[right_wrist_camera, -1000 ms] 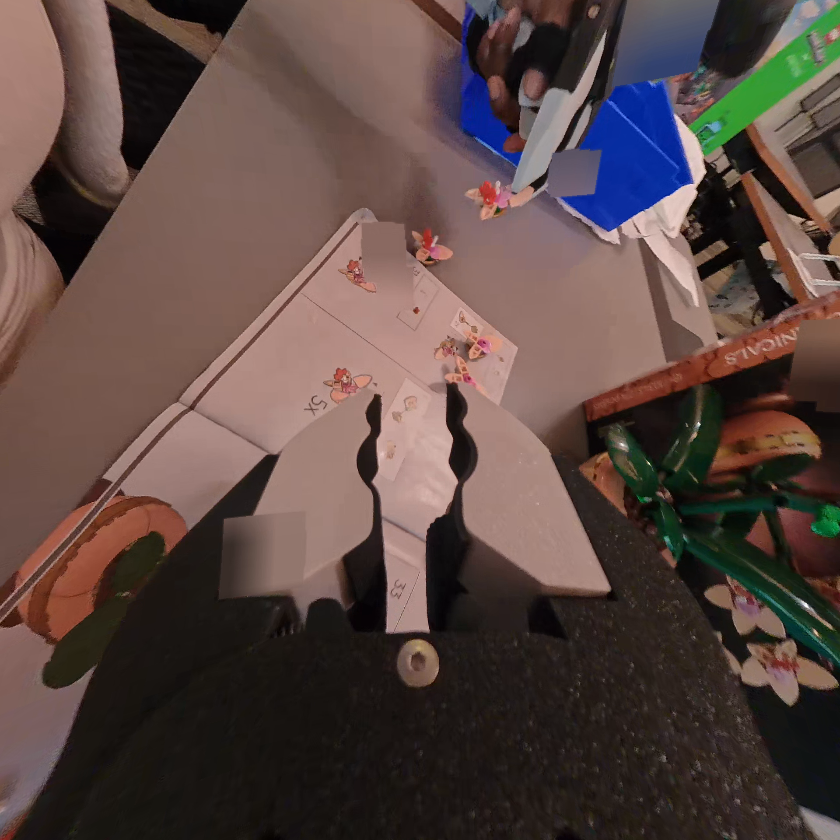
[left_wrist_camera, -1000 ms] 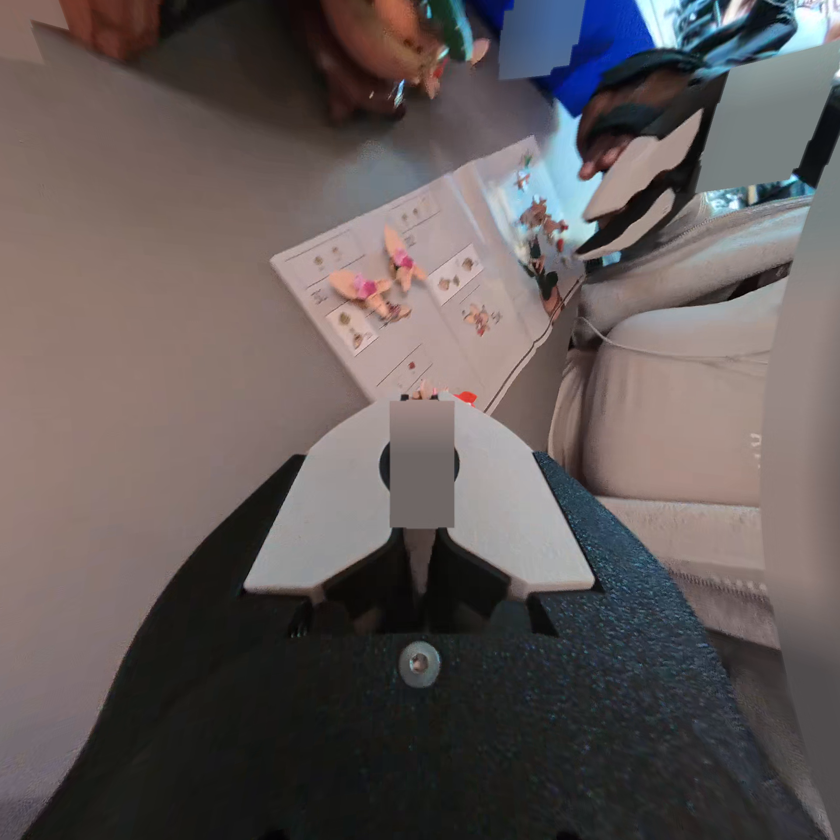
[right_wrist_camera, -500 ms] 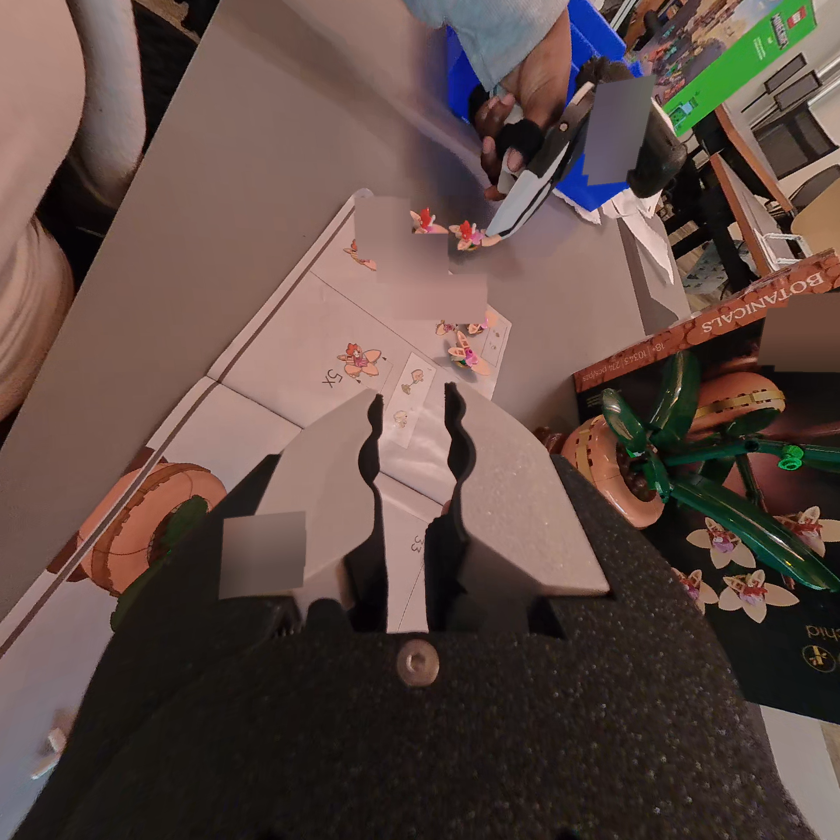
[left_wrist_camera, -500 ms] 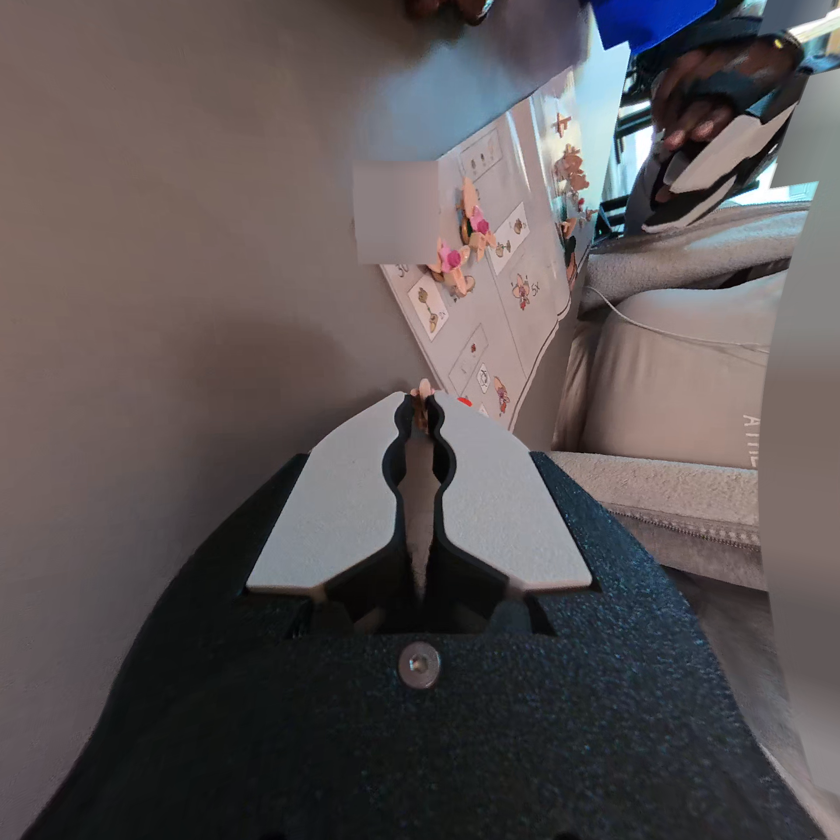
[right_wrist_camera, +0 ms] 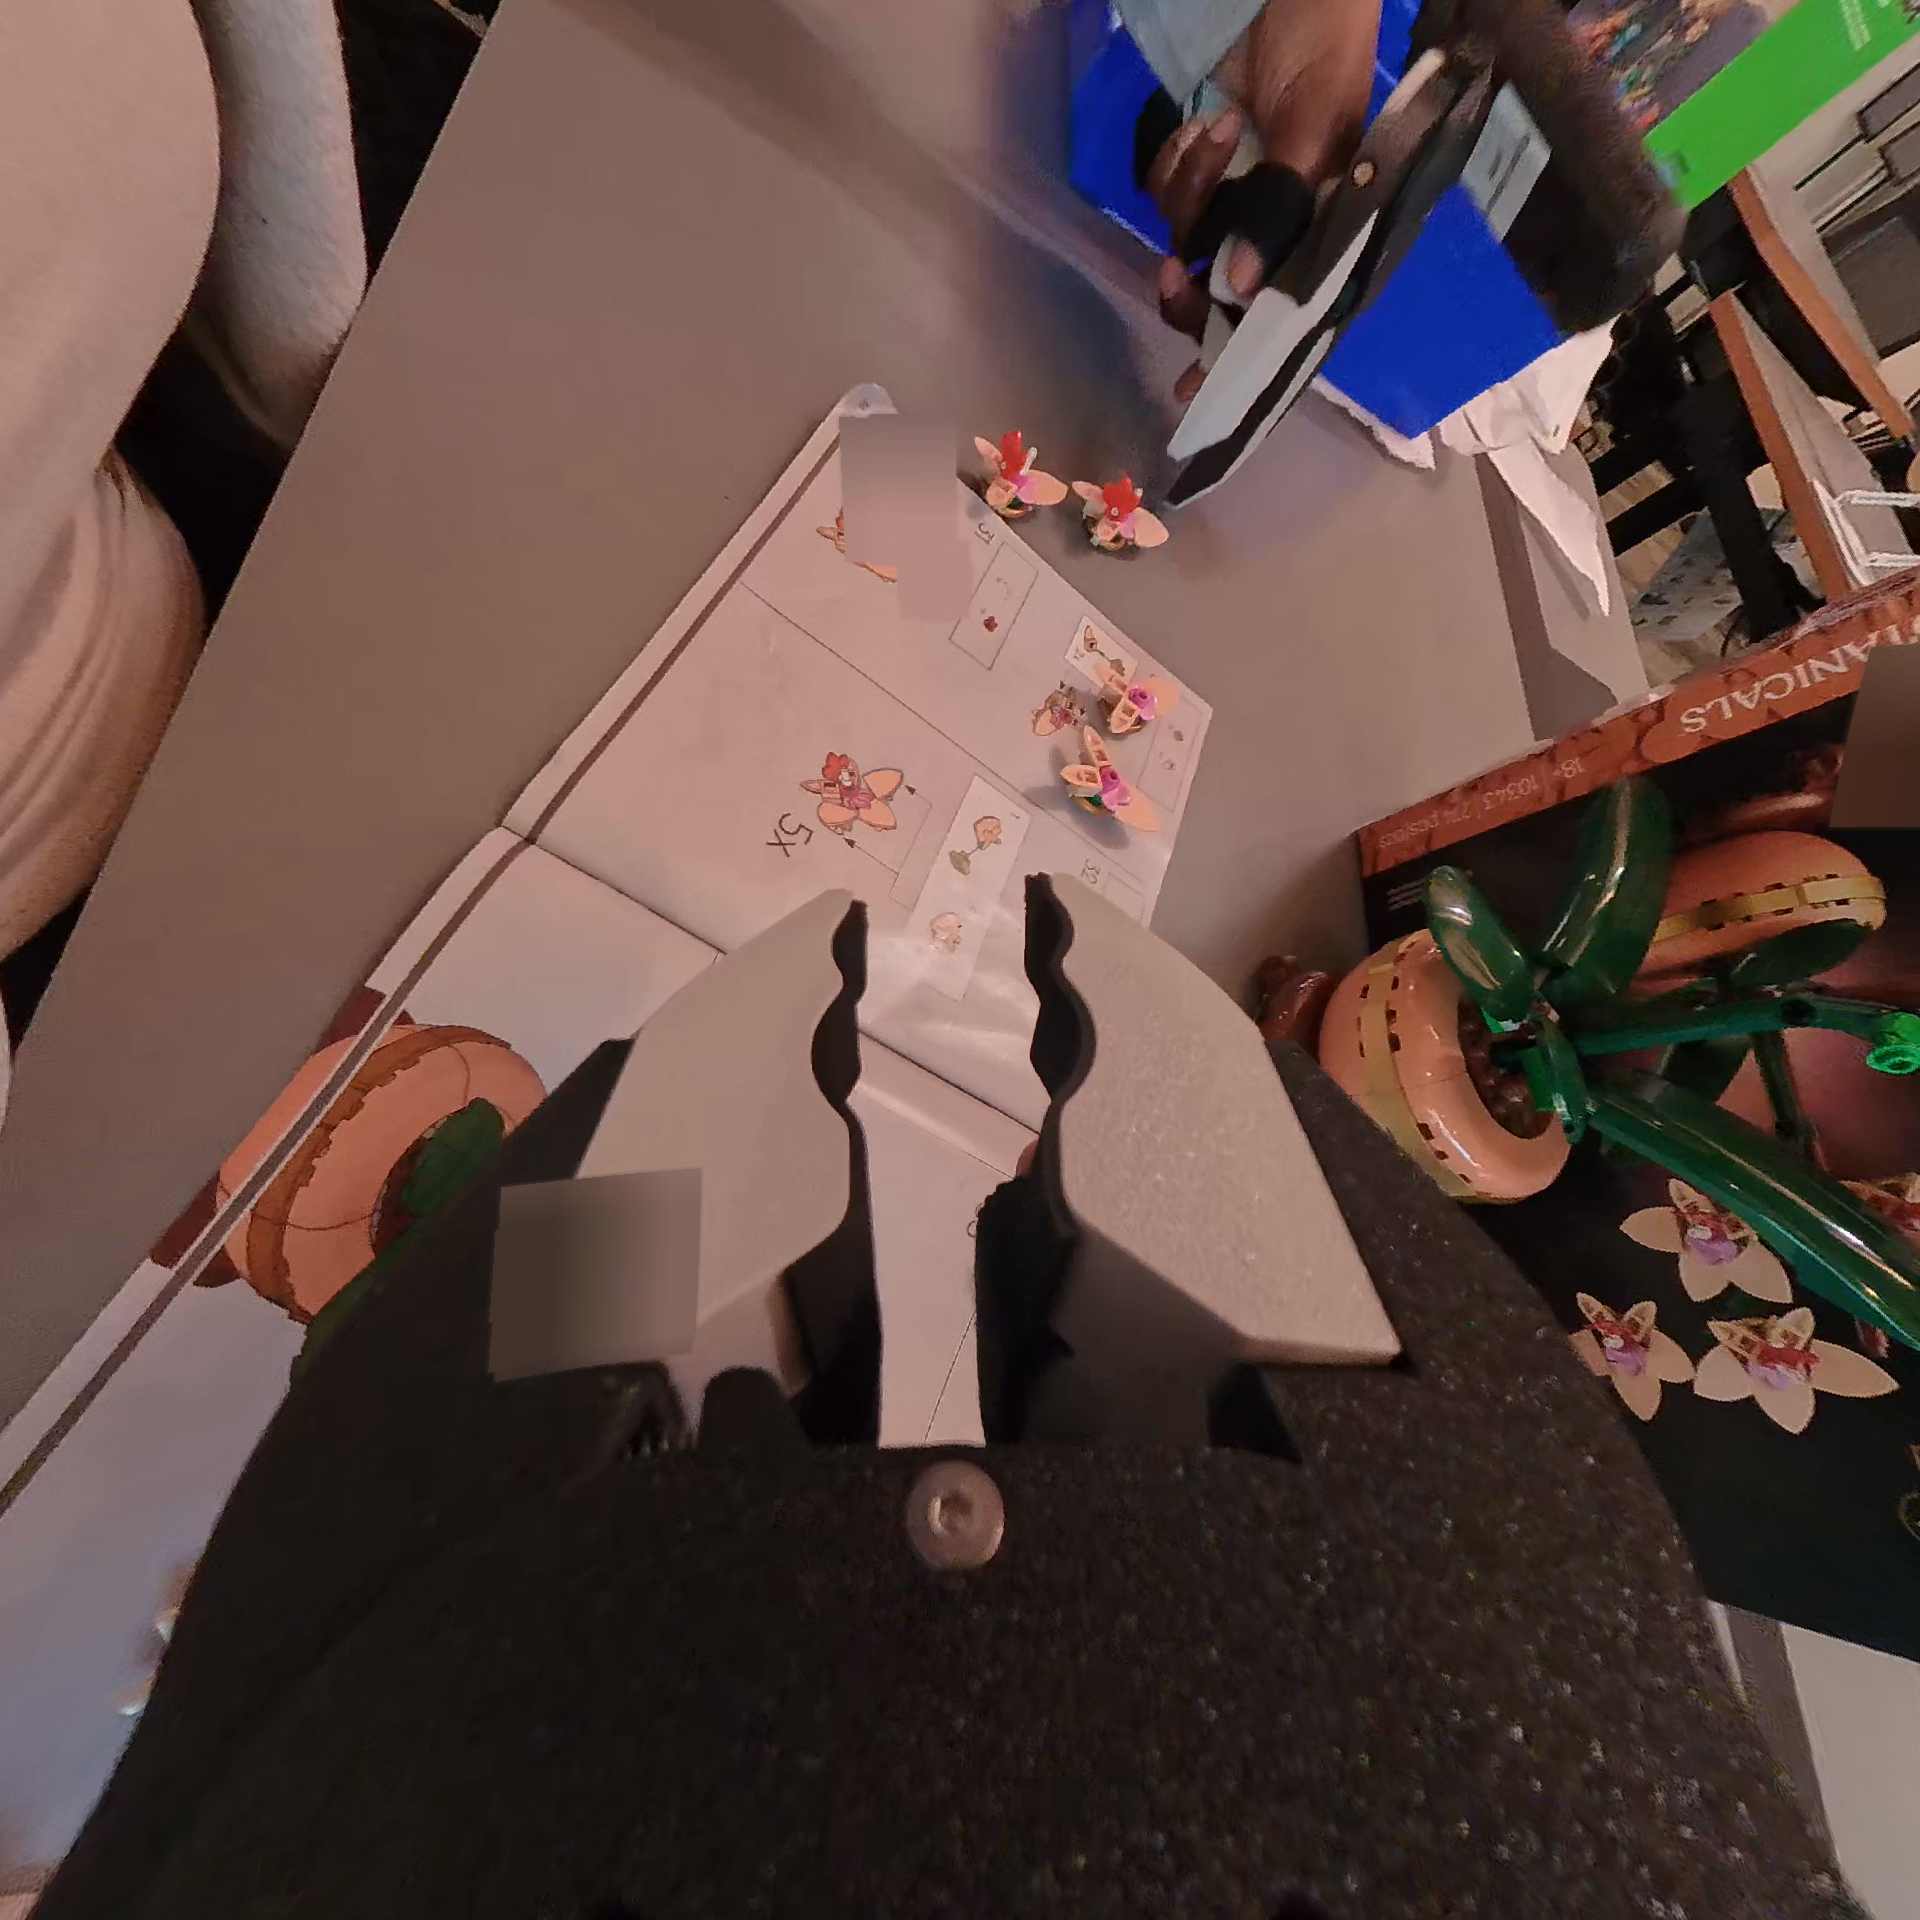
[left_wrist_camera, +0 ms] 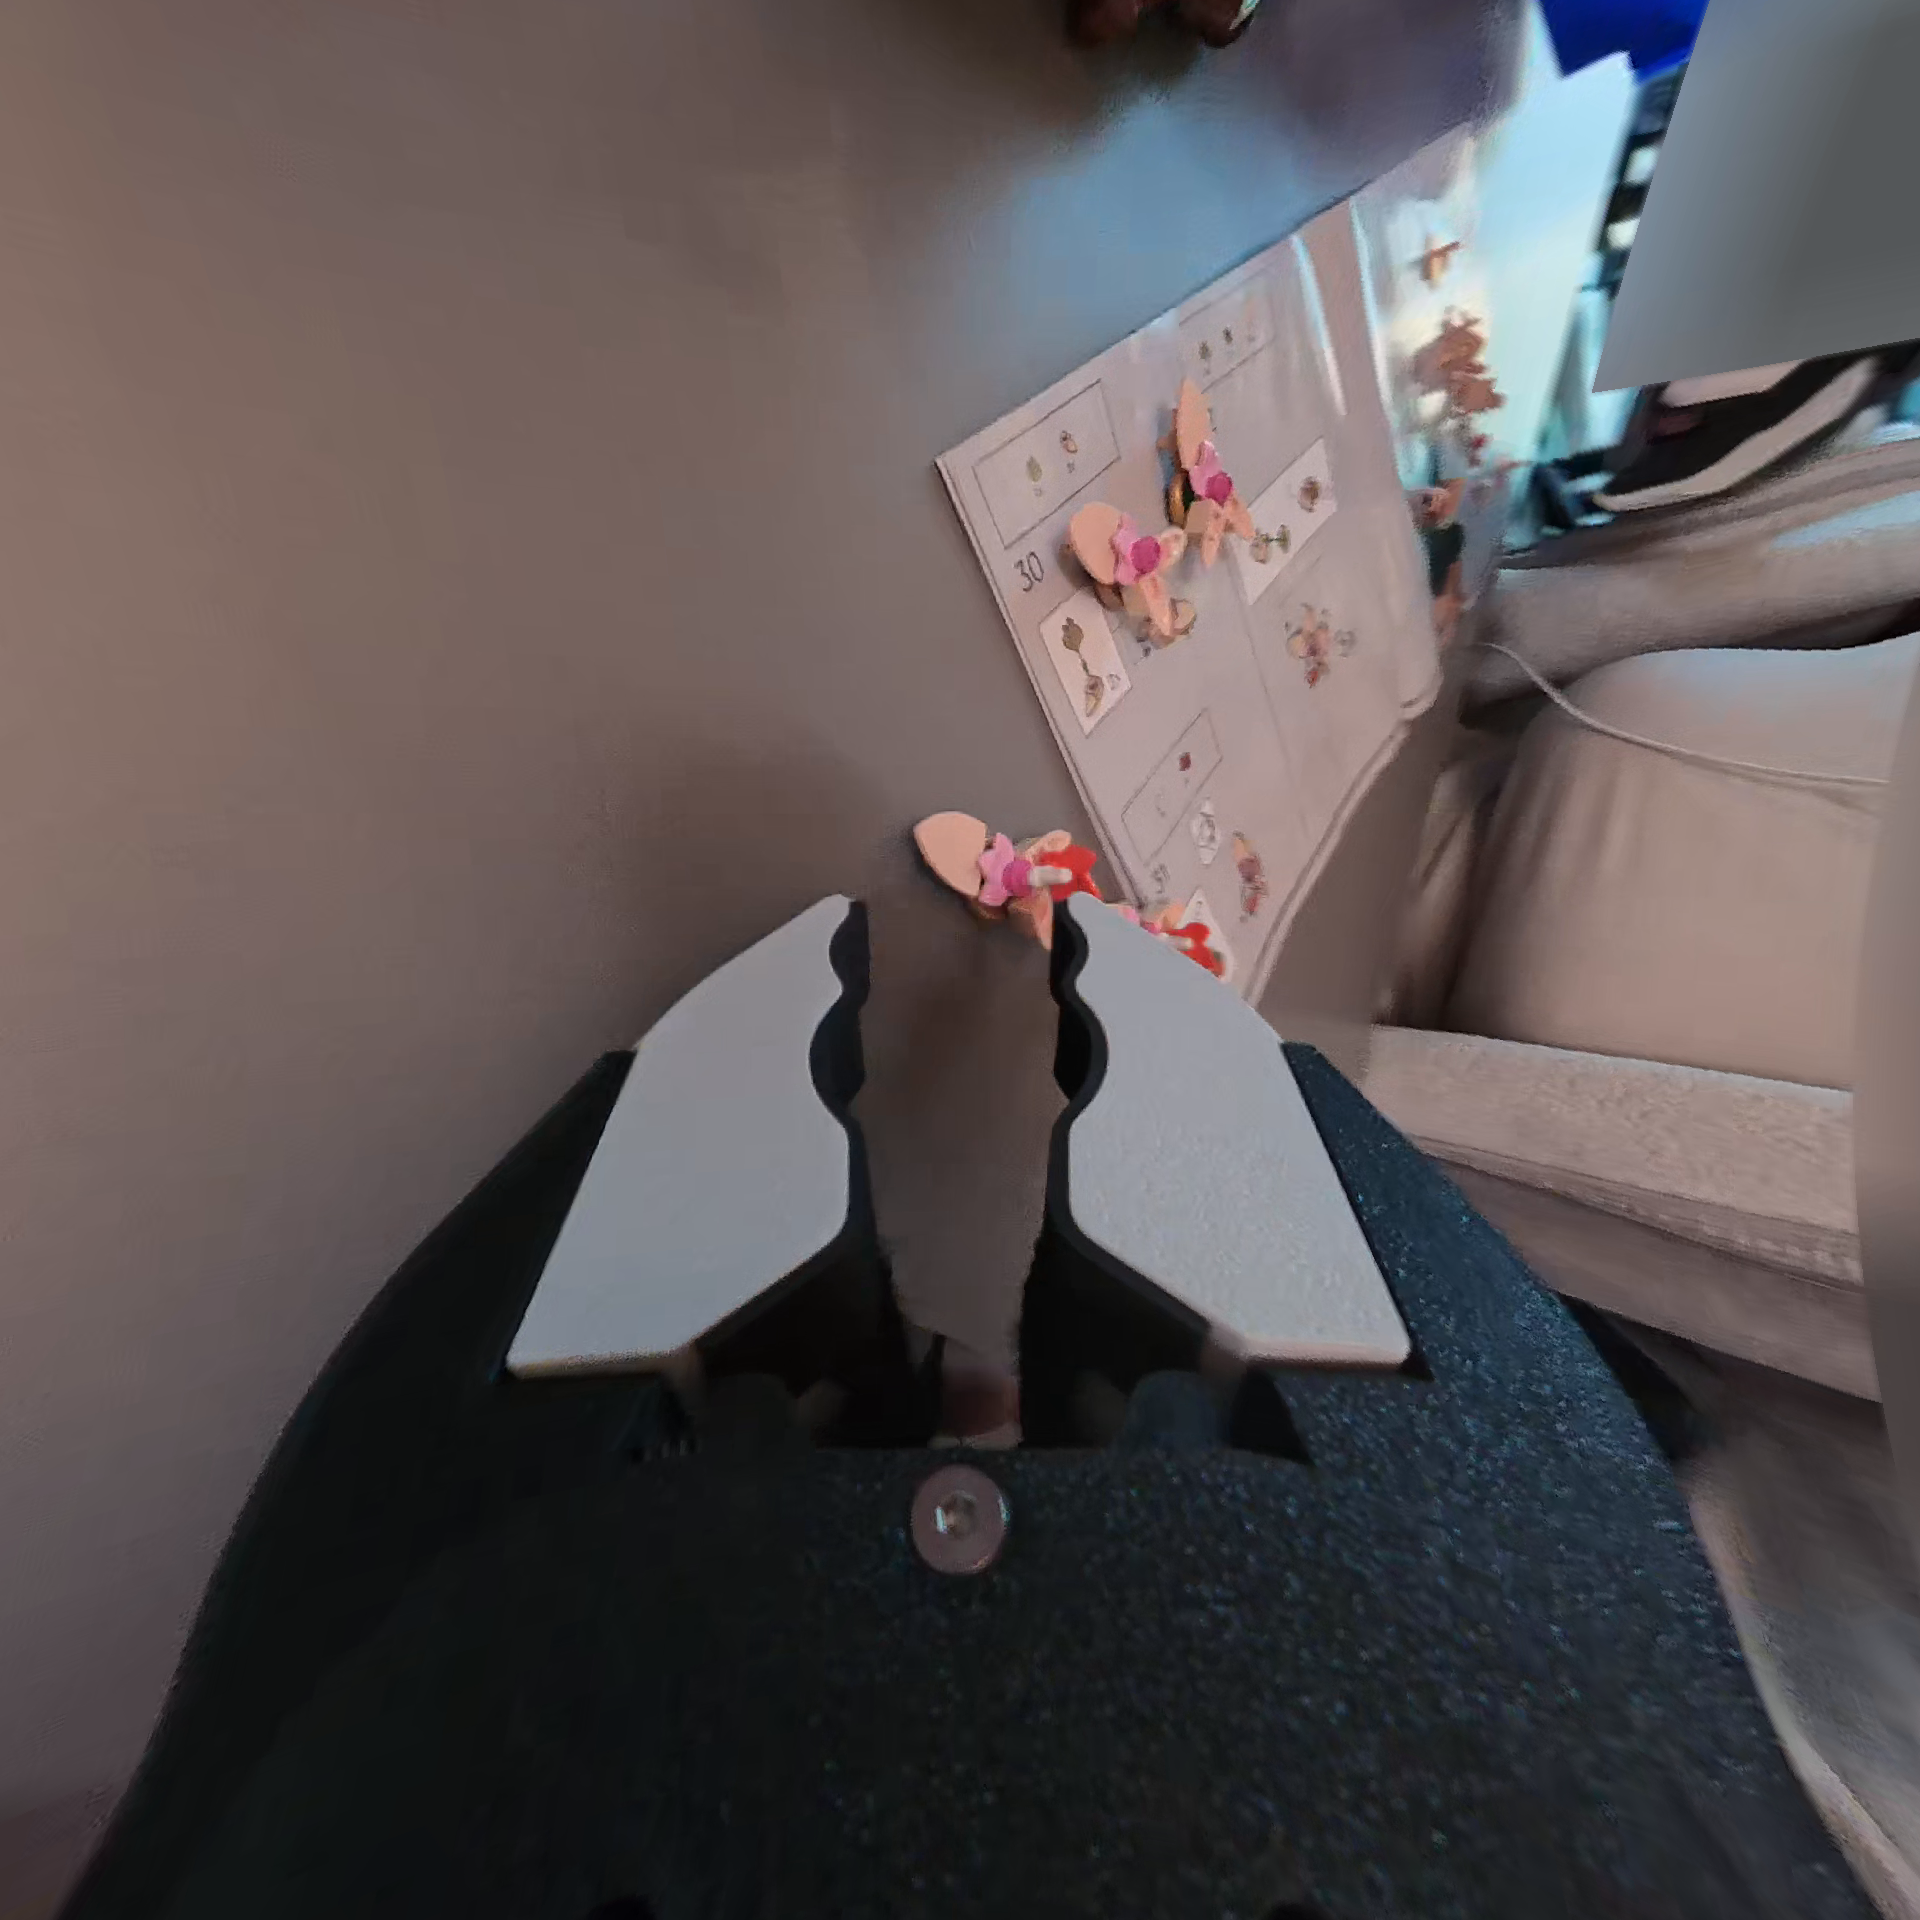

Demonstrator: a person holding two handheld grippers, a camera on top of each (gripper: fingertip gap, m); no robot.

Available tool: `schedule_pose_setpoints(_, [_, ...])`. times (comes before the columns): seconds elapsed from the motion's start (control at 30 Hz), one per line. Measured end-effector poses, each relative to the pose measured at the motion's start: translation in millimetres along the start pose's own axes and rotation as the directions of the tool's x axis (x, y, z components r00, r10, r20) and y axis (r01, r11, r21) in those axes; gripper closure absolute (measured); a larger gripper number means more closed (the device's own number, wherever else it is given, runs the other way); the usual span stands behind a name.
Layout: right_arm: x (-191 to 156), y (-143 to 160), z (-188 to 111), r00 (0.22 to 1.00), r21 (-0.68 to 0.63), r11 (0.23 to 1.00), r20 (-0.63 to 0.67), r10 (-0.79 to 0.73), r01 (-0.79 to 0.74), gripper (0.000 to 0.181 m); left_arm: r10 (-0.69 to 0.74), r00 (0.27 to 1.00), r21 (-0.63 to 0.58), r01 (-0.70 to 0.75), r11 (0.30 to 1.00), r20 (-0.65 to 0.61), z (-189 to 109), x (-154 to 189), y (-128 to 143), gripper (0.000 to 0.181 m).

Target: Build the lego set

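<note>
Left wrist view: left gripper (left_wrist_camera: 956, 914) jaws released, empty; a small flower build (left_wrist_camera: 997, 868) lies on the desk (left_wrist_camera: 416, 623) just past the tips, a second partly hidden. Right wrist view: right gripper (right_wrist_camera: 940, 899) jaws parted over the open instruction booklet (right_wrist_camera: 727, 748); both flowers (right_wrist_camera: 1117, 514) stand red tips up by its far corner

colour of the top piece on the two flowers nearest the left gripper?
Red, on both flowers, above pink centres and tan petals. Clearest in the right wrist view.
</note>
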State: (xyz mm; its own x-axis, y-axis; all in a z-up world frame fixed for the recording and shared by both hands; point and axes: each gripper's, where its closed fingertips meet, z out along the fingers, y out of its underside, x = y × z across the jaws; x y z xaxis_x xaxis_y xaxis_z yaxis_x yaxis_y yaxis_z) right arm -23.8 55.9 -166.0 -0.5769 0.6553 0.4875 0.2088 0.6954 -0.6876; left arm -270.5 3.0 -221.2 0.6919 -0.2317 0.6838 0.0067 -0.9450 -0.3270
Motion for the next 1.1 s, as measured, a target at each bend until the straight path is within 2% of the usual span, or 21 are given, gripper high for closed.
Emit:
schedule_pose_setpoints(0.1, [2.3,-4.1,6.4,0.999,0.022,0.999,0.023,0.043,-0.043,0.149,0.131,0.968,0.097,-0.154,0.983,0.212,-10.6,1.7,-2.1,0.148])
schedule_pose_setpoints(0.17, [10.5,-16.9,16.2,0.995,0.070,0.994,0.051,0.083,-0.087,0.147,0.220,0.913,0.150,-0.284,0.947,0.343,-10.0,10.9,1.5,0.147])
schedule_pose_setpoints(0.23, [24.5,-35.2,32.5,0.992,0.114,0.988,0.082,0.094,-0.103,0.146,0.285,0.867,0.173,-0.380,0.909,0.408,1.9,21.9,12.6,0.145])
schedule_pose_setpoints(0.3, [40.8,-52.3,57.4,0.991,0.125,0.988,0.115,0.075,-0.089,0.146,0.287,0.841,0.195,-0.410,0.891,0.458,13.4,22.7,21.6,0.147])
schedule_pose_setpoints(0.37, [53.1,-61.5,91.4,0.982,0.089,0.993,0.179,0.058,-0.075,0.147,0.284,0.849,0.239,-0.419,0.876,0.446,23.5,27.6,24.2,0.151])
schedule_pose_setpoints(0.43, [64.3,-65.8,128.4,0.972,0.062,0.995,0.228,0.060,-0.076,0.156,0.265,0.845,0.266,-0.418,0.868,0.464,26.9,24.1,22.8,0.153])
schedule_pose_setpoints(0.5, [69.8,-61.4,161.7,0.959,0.004,0.997,0.274,0.076,-0.080,0.160,0.248,0.839,0.296,-0.424,0.856,0.485,25.9,19.9,18.9,0.156])
schedule_pose_setpoints(0.6, [70.5,-52.2,194.2,0.949,-0.068,0.997,0.310,0.056,-0.037,0.162,0.225,0.838,0.306,-0.413,0.858,0.498,22.0,16.5,19.2,0.156])
schedule_pose_setpoints(0.73, [62.2,-48.2,214.9,0.938,-0.149,0.989,0.346,0.031,0.022,0.159,0.225,0.848,0.289,-0.395,0.872,0.480,23.5,13.7,24.9,0.160])
schedule_pose_setpoints(0.83, [62.4,-47.1,222.1,0.949,-0.176,0.984,0.314,0.022,0.035,0.162,0.209,0.864,0.290,-0.368,0.883,0.459,24.8,12.0,25.1,0.163])
schedule_pose_setpoints(1.1, [65.0,-43.9,224.8,0.954,-0.181,0.983,0.285,0.089,-0.037,0.175,0.219,0.880,0.286,-0.359,0.889,0.421,30.9,16.1,23.0,0.167])
